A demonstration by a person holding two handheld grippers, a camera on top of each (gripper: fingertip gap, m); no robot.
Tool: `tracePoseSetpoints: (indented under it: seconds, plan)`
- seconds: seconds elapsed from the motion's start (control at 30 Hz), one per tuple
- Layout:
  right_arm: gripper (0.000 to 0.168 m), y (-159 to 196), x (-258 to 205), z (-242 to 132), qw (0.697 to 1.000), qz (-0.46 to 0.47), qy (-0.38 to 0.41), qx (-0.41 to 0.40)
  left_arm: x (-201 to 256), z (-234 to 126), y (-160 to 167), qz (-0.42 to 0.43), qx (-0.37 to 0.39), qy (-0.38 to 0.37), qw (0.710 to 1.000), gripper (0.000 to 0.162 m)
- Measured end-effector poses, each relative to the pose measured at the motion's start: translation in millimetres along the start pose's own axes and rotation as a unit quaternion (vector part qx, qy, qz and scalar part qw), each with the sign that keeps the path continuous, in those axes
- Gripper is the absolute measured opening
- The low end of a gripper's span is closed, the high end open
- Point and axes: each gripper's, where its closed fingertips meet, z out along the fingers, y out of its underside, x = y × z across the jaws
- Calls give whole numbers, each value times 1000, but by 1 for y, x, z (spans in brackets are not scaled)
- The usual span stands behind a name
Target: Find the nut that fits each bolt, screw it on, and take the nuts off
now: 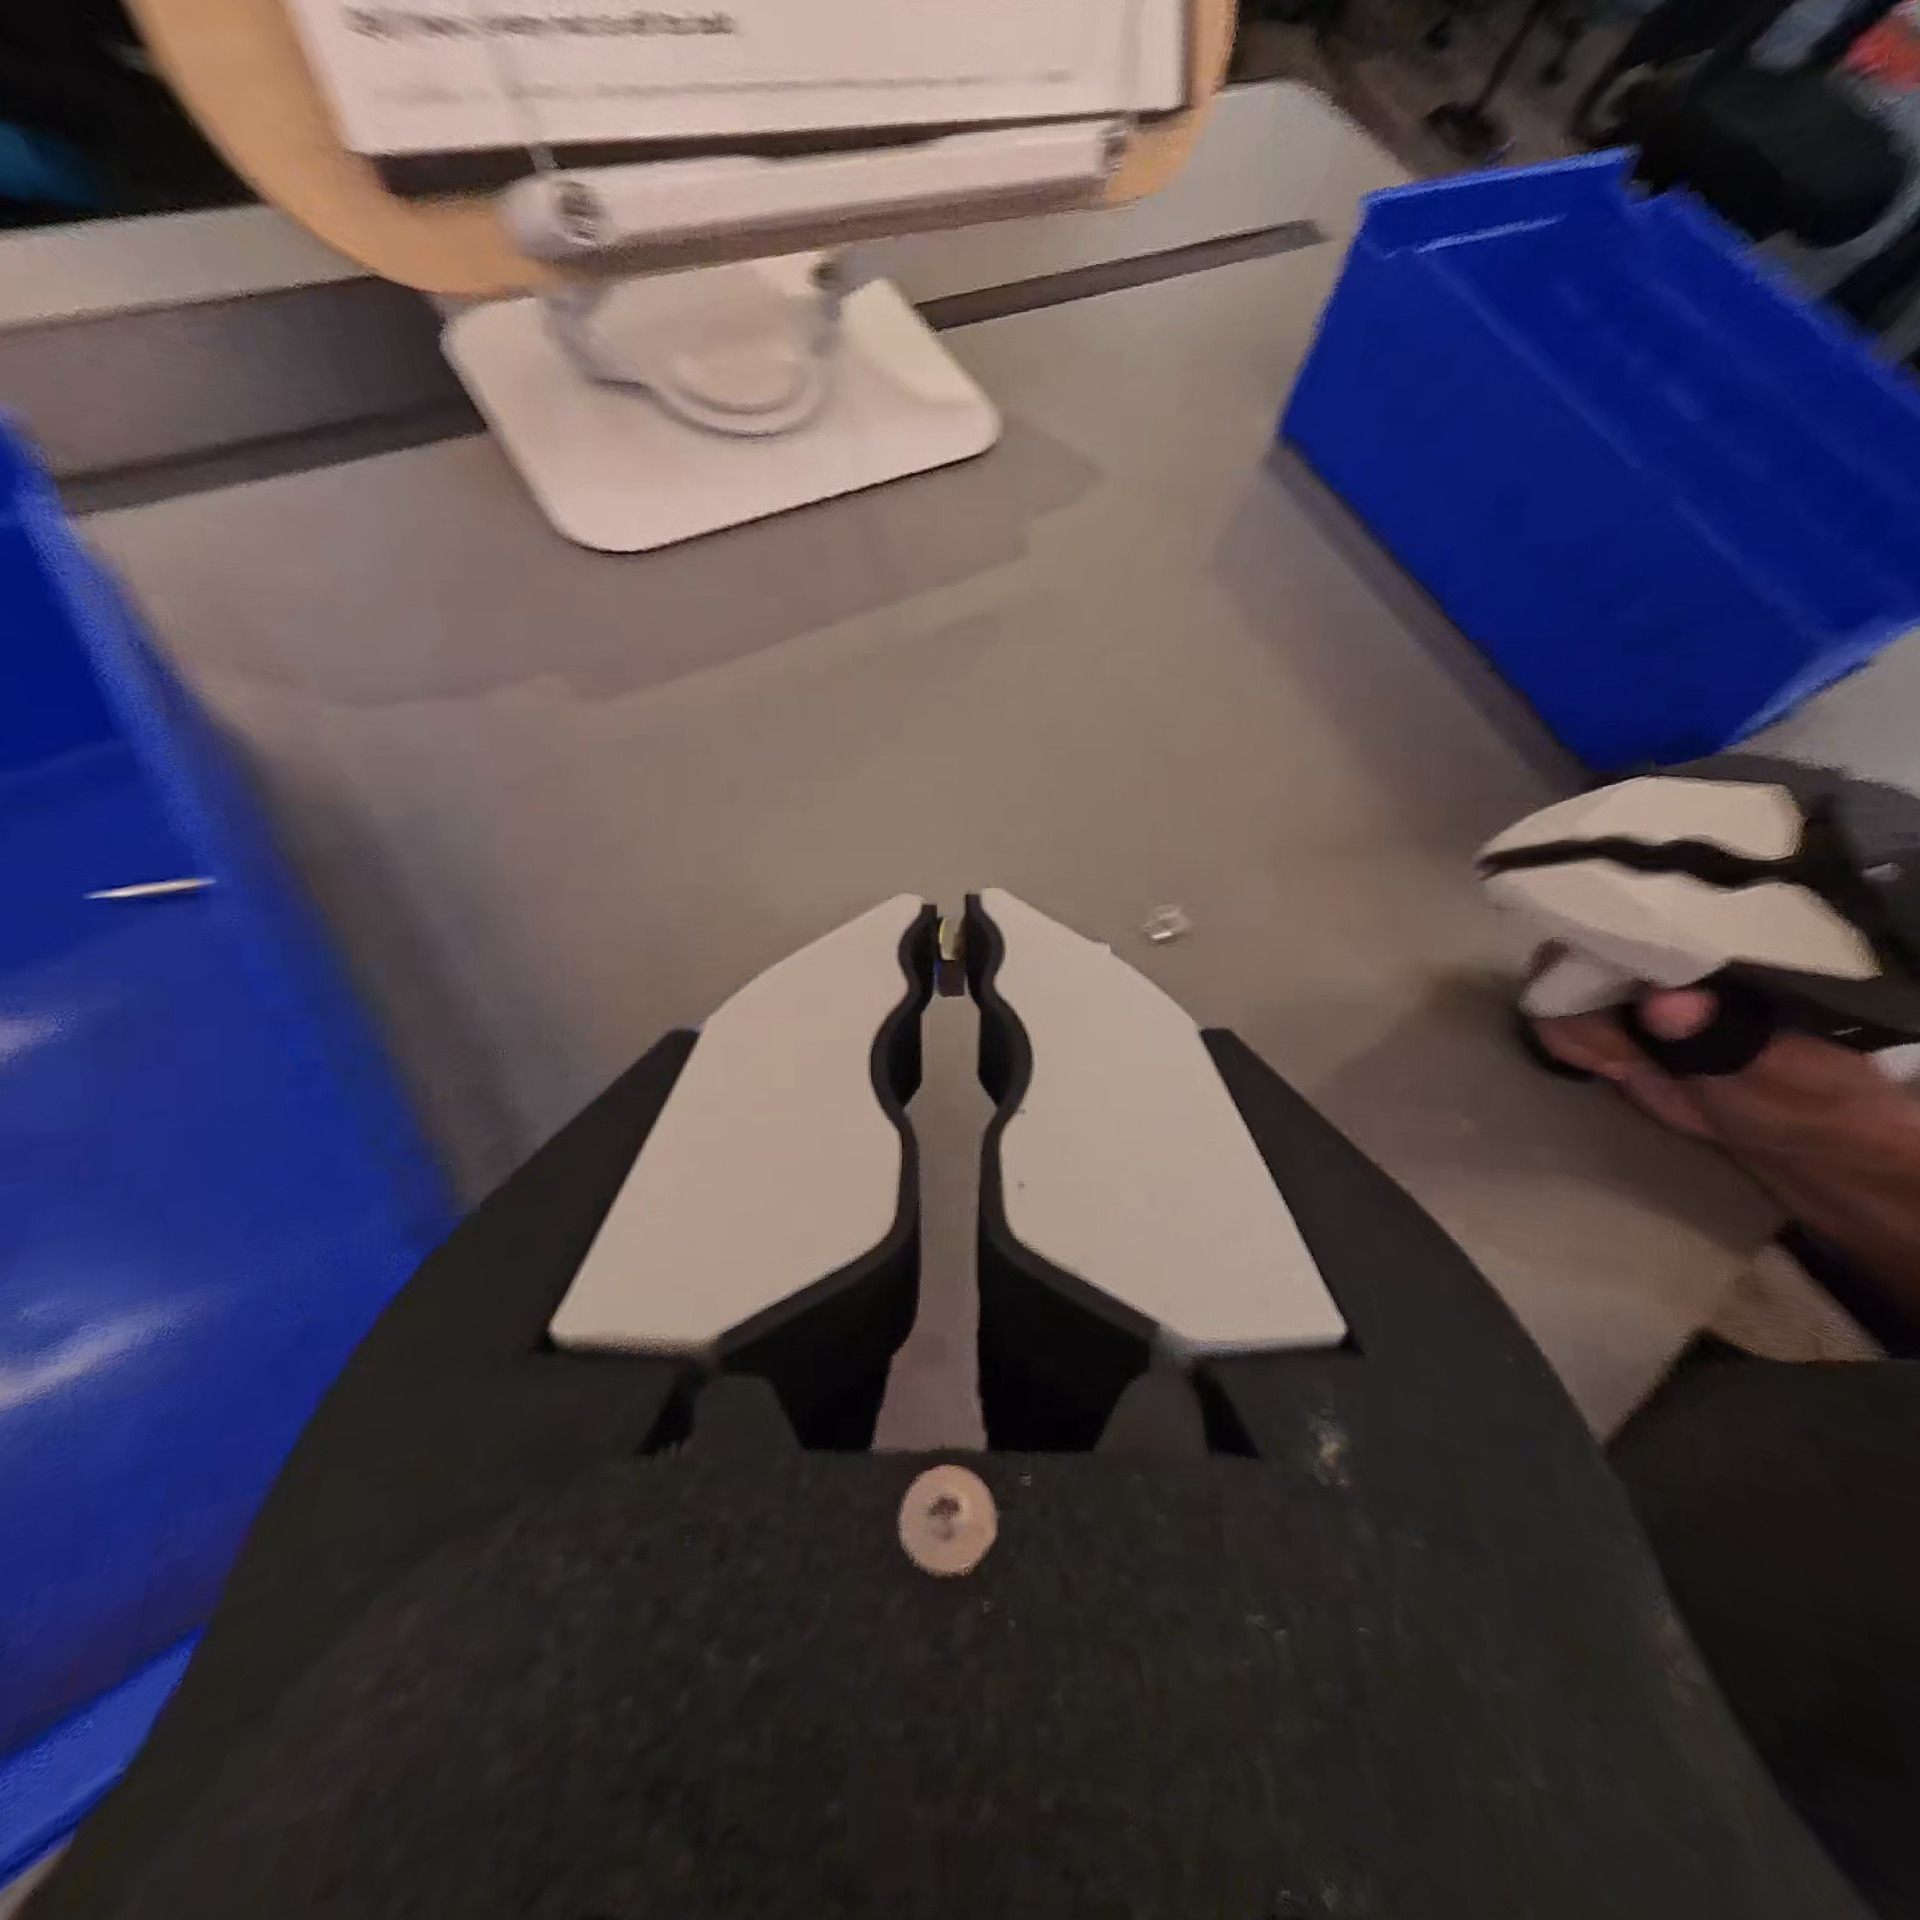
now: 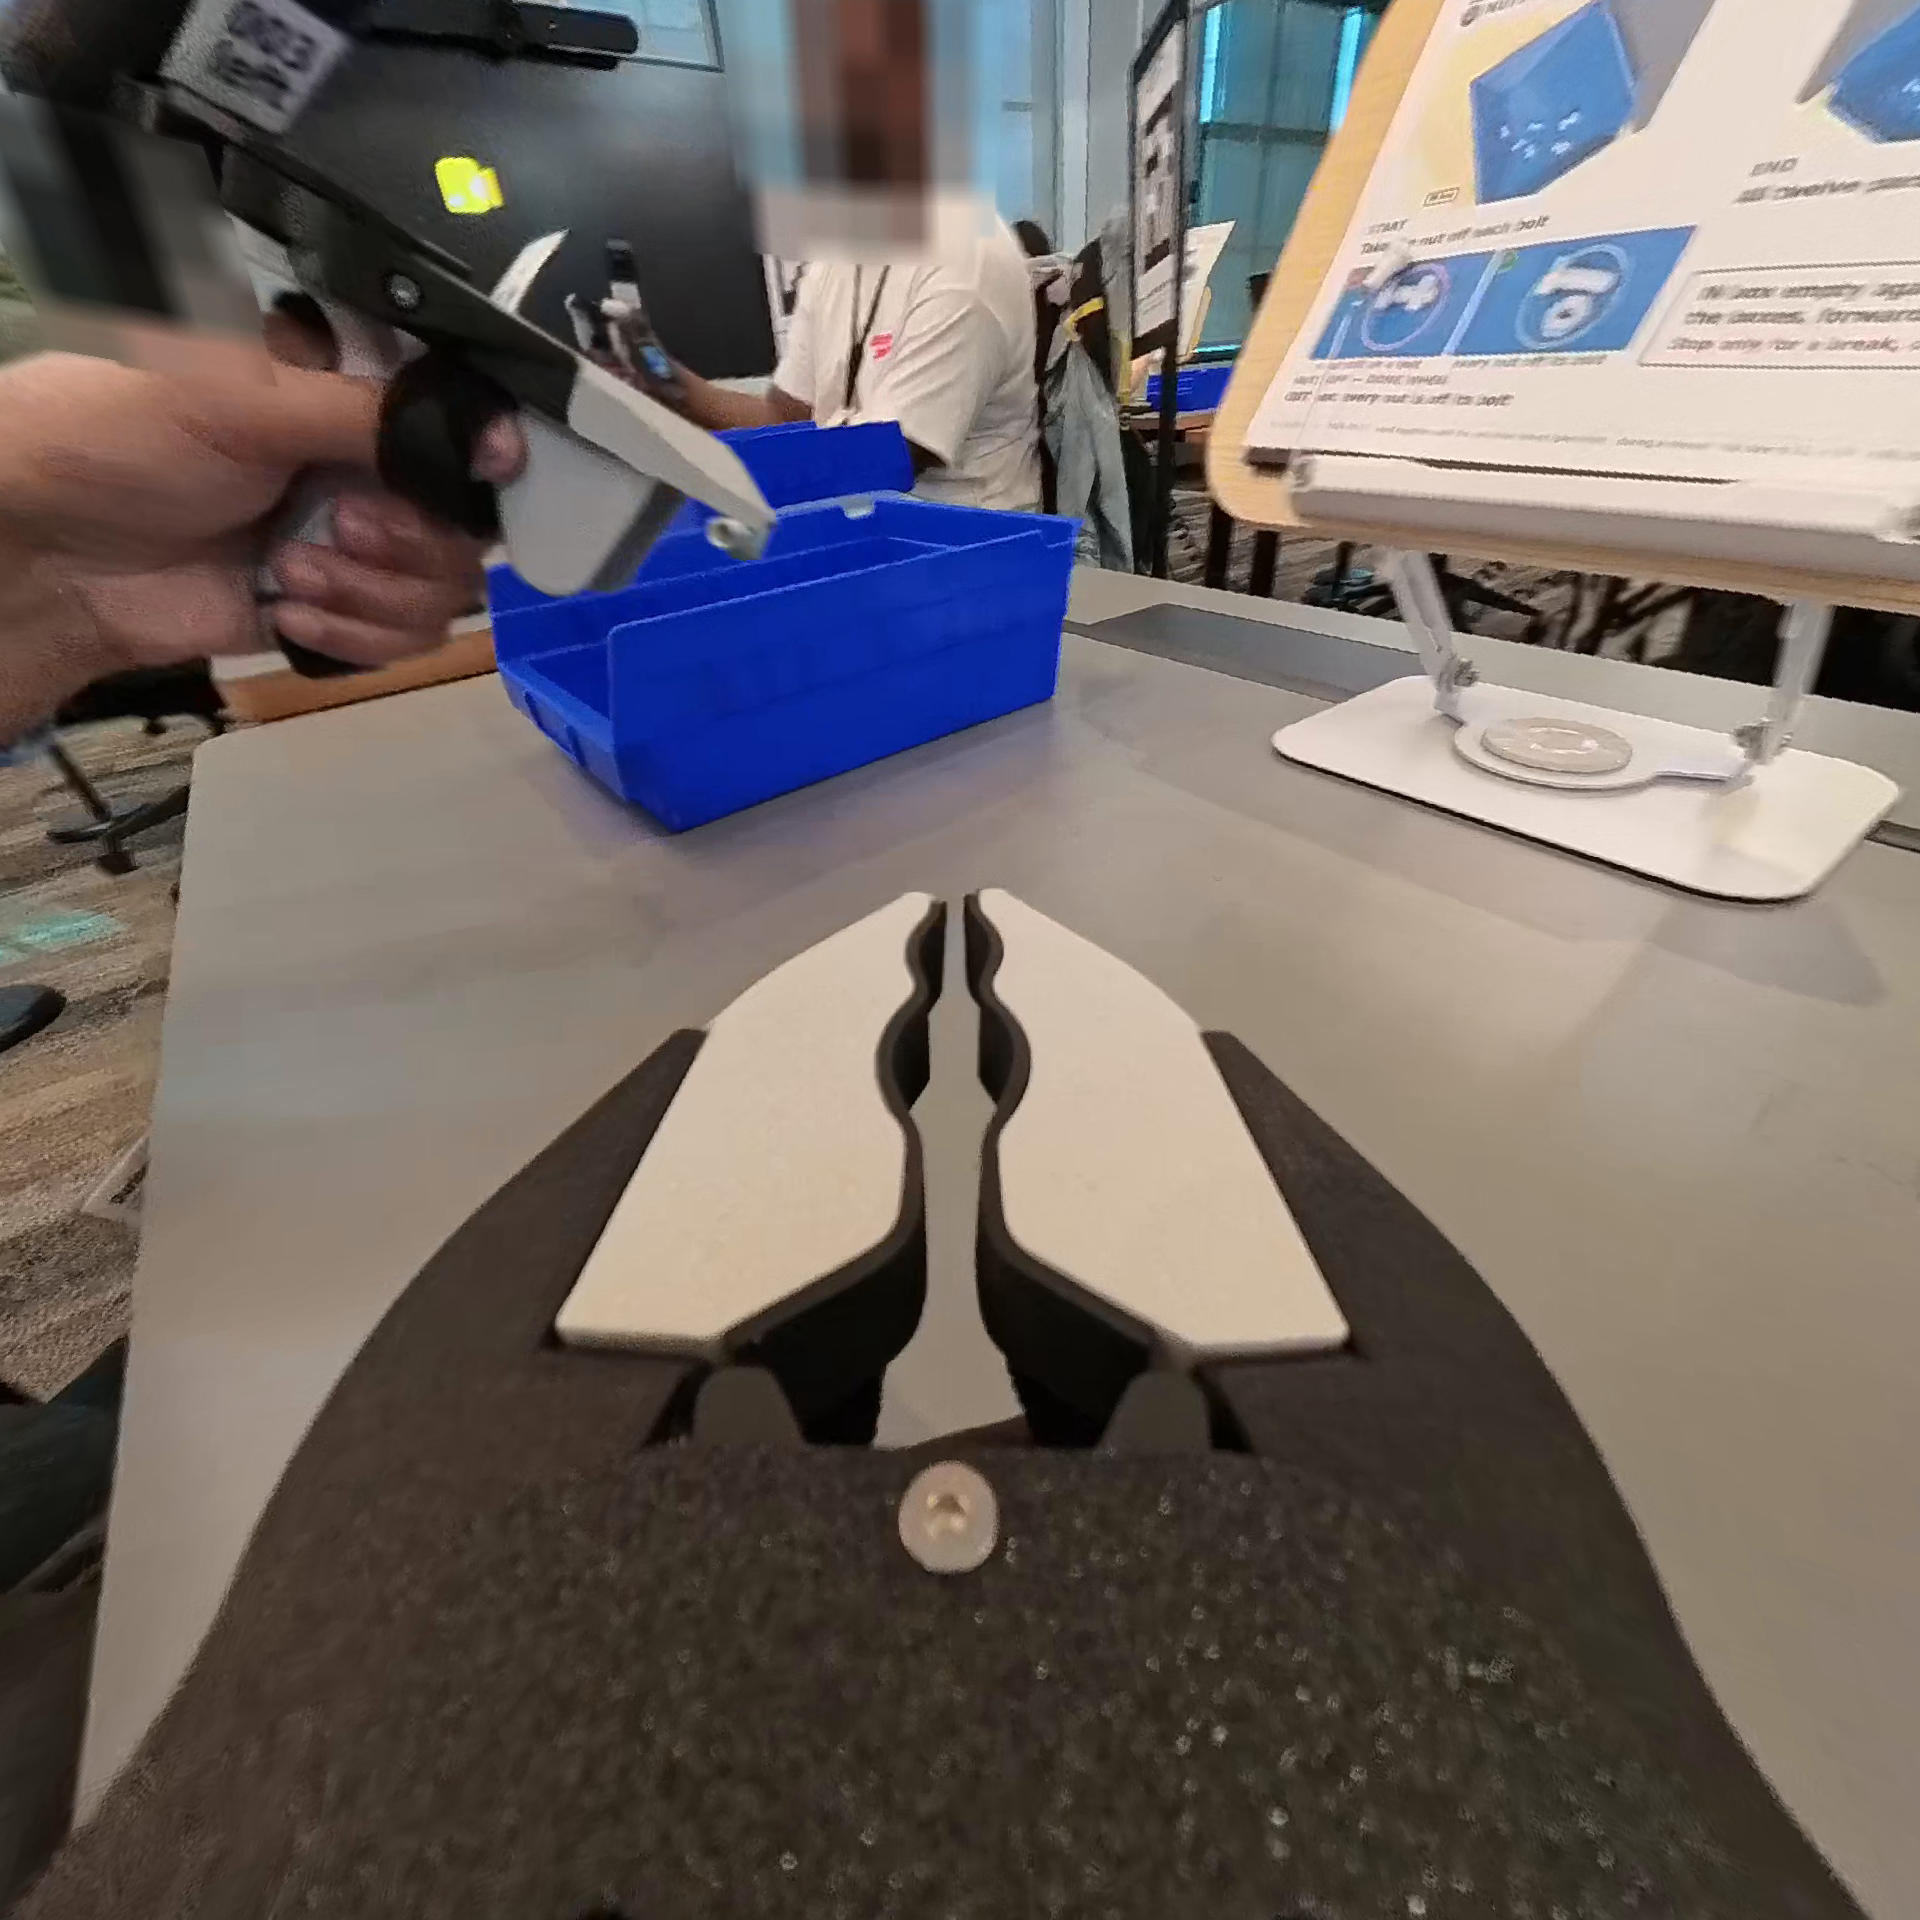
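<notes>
Tongs: the left tongs (image 1: 945, 940), level above the desk (image 1: 665, 790), pinch what seems a nut (image 1: 947, 942); the right tongs (image 2: 956, 914), low at right, are closed, empty.

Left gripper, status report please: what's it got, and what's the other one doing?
Left gripper shut on a nut, up by the blue bin. Right gripper shut, empty, low over the grey table. Small clear bit lying loose on the table. Nothing in the way.

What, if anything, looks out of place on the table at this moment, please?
One small nut lies loose on the grey table, outside both blue bins, just right of the left gripper, which pinches another nut.
</notes>
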Motion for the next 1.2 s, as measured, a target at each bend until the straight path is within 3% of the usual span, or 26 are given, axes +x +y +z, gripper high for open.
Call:
tracePoseSetpoints:
  seconds: [0.2,0.3,0.57,0.77,0.97,1.2]
  plan:
    - [16,-11,-34,33,995,-76,-31,-52,47,34,13,-18,-11,73,997,4]
    - [15,-15,-40,46,991,-119,-16,-62,57,39,18,-24,-19,90,995,5]
    - [15,-13,-42,61,989,-126,-17,-78,63,37,26,-31,-21,107,994,5]
    - [14,-2,-21,53,985,-139,10,-97,41,54,39,-20,-54,52,997,4]
    - [14,1,17,31,995,-55,37,-79,26,97,80,-13,-158,1,987,5]
    - [13,5,34,19,995,-49,56,-69,30,113,94,24,-175,-34,984,5]
